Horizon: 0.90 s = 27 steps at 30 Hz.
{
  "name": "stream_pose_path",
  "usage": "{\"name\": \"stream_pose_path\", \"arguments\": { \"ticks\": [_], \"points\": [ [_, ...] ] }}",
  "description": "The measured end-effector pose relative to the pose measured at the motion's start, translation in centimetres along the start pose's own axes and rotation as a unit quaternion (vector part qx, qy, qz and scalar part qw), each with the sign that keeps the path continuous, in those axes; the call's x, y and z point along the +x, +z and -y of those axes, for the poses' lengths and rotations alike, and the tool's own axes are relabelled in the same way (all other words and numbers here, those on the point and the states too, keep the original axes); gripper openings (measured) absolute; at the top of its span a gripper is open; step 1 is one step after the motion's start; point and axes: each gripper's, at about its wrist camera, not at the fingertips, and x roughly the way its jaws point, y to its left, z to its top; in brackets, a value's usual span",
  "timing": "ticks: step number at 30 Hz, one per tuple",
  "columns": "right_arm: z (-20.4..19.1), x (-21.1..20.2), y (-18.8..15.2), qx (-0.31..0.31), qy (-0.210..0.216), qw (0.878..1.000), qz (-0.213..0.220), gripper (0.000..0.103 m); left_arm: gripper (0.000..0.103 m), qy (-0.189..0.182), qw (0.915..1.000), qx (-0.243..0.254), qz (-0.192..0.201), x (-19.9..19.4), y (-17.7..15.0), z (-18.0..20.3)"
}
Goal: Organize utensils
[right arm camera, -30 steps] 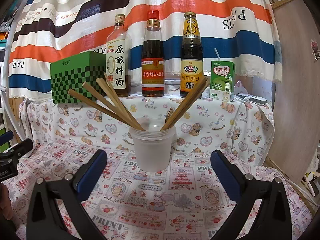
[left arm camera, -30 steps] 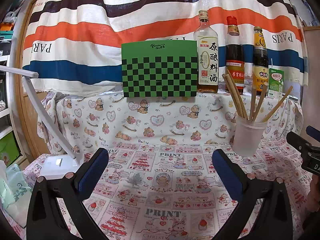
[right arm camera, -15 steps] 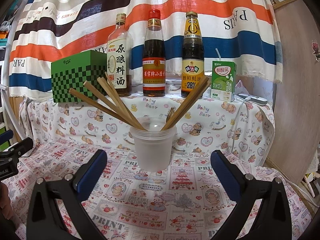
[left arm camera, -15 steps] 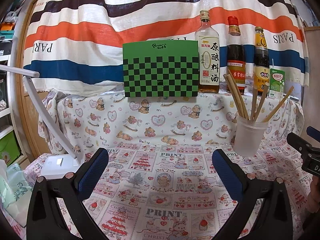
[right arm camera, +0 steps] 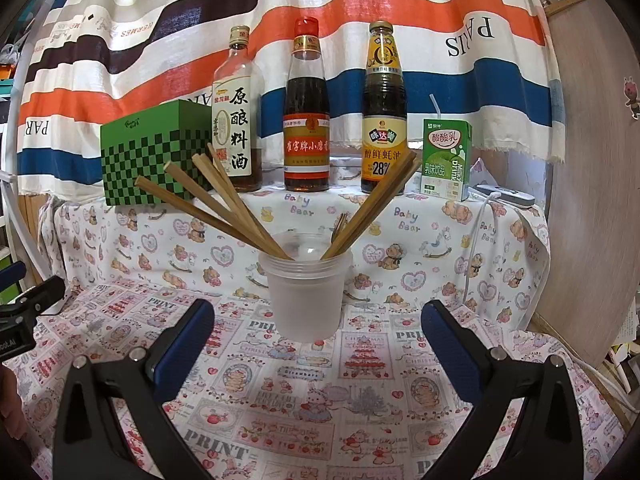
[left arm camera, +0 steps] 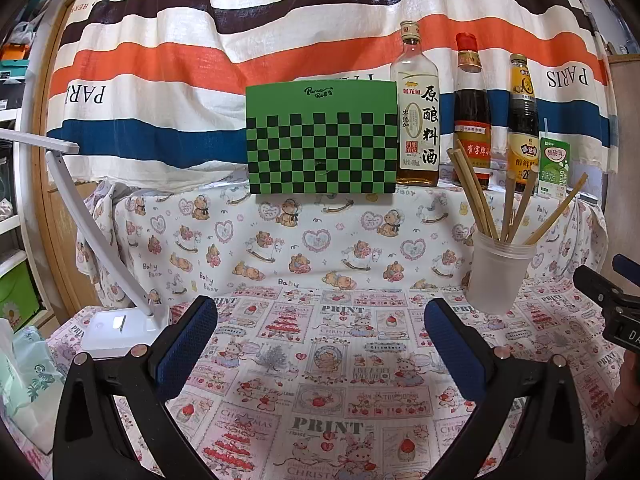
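A frosted plastic cup (right arm camera: 306, 288) stands upright on the patterned tablecloth and holds several wooden chopsticks (right arm camera: 232, 210) fanned out to both sides. My right gripper (right arm camera: 316, 344) is open just in front of the cup, which sits centred beyond its blue pads (right arm camera: 184, 344). In the left wrist view the same cup (left arm camera: 498, 276) with chopsticks (left arm camera: 476, 196) stands to the right, beyond my open left gripper (left arm camera: 320, 344). Nothing is between either pair of fingers.
On a raised ledge behind stand a green checkered box (left arm camera: 322, 140), three sauce bottles (right arm camera: 306, 112) and a green drink carton (right arm camera: 446, 158). A white desk lamp (left arm camera: 116, 324) sits at the left. A wooden panel (right arm camera: 592, 160) closes the right side.
Both views have shifted slightly: the cup and shelf items sit a touch higher and nearer in frame. Both grippers stay open with nothing in them.
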Motion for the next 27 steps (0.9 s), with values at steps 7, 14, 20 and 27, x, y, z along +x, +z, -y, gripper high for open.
{"name": "stream_pose_path", "arguments": {
  "ticks": [7,14,20,27],
  "points": [
    [-0.01,0.00,0.01,0.000,0.000,1.000,0.000,0.103,0.103,0.000,1.0000,0.001,0.000,-0.06,0.01,0.04],
    [-0.01,0.07,-0.05,0.002,0.000,1.000,-0.001,0.103,0.103,0.001,1.0000,-0.002,0.000,0.01,-0.08,0.06],
    [0.05,0.08,-0.07,0.004,0.000,1.000,-0.003,0.103,0.103,-0.002,1.0000,0.001,-0.001,-0.08,-0.09,0.25],
    [0.09,0.18,-0.08,0.005,0.000,1.000,-0.005,0.103,0.103,0.000,1.0000,-0.002,-0.001,-0.03,-0.03,0.13]
  ]
}}
